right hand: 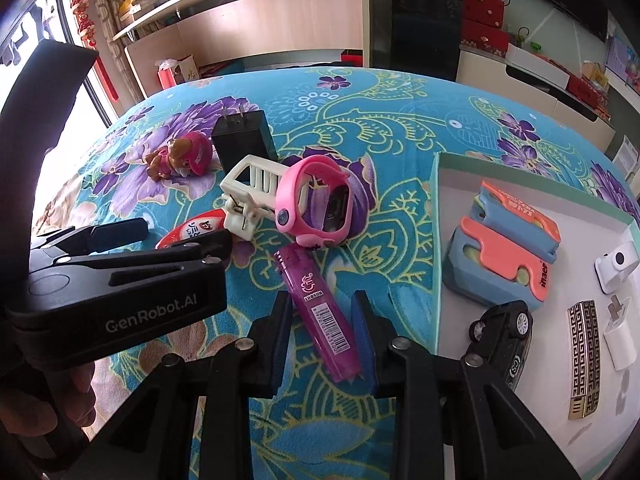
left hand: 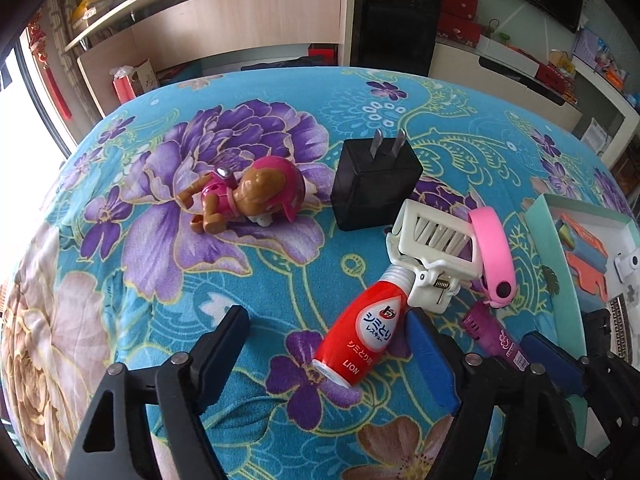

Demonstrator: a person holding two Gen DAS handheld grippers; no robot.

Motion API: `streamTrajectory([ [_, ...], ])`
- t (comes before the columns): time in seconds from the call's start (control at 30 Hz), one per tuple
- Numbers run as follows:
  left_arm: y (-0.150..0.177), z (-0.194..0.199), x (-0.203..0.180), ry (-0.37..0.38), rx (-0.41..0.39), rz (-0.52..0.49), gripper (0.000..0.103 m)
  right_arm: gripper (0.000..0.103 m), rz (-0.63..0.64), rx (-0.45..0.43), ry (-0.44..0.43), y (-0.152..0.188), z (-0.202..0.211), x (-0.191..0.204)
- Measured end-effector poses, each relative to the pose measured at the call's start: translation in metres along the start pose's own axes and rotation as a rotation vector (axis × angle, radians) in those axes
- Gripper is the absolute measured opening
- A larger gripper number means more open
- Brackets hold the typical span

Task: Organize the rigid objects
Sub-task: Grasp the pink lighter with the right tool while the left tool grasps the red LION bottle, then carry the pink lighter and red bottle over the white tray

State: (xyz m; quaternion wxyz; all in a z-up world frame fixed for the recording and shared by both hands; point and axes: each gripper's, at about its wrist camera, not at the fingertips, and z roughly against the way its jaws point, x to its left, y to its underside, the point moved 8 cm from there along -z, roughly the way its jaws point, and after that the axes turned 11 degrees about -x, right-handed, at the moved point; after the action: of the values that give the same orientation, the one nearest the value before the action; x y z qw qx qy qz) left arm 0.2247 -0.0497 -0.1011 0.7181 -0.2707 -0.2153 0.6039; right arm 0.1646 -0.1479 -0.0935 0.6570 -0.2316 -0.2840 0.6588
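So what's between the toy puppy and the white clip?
The black plug sits between the toy puppy and the white clip, as the right wrist view shows.

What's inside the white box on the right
The white box holds a blue and coral block, a black toy car, a patterned gold bar, a white charger and a small white camera-like thing. Its near corner is cut off.
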Motion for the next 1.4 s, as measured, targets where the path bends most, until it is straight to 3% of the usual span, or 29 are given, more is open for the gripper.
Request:
streamTrajectory([
  [0.07, -0.002, -0.001, -0.004, 0.014, -0.005, -0.007, 0.07, 0.032, 0.001, 0.0, 0.001, 0.0, 0.0, 0.0],
  [0.2, -0.003, -0.001, -0.006, 0.03, -0.011, -0.016, 0.06, 0.032, 0.004, 0.001, 0.004, 0.0, 0.0, 0.0],
  [0.33, -0.004, 0.001, -0.001, 0.026, -0.02, 0.006, 0.035, 0.032, 0.004, 0.001, 0.003, 0.0, -0.001, 0.0],
  [0.53, 0.001, 0.007, 0.02, -0.004, -0.022, 0.078, 0.034, 0.031, 0.003, 0.001, 0.002, 0.0, -0.001, 0.0],
  [0.7, 0.004, 0.011, 0.039, -0.054, -0.024, 0.127, 0.033, 0.022, -0.017, 0.0, -0.005, 0.0, 0.0, -0.003],
  [0.9, 0.004, 0.017, 0.049, -0.084, -0.036, 0.151, 0.033, 0.02, -0.05, -0.011, -0.081, -0.003, 0.005, 0.005],
  [1.17, -0.015, 0.055, 0.052, -0.088, -0.141, 0.164, 0.033, 0.02, -0.088, -0.104, -0.145, -0.02, 0.026, 0.01],
  [1.4, -0.034, 0.084, 0.031, -0.036, -0.224, 0.145, 0.033, 0.02, -0.124, -0.19, -0.112, -0.034, 0.052, -0.012],
])
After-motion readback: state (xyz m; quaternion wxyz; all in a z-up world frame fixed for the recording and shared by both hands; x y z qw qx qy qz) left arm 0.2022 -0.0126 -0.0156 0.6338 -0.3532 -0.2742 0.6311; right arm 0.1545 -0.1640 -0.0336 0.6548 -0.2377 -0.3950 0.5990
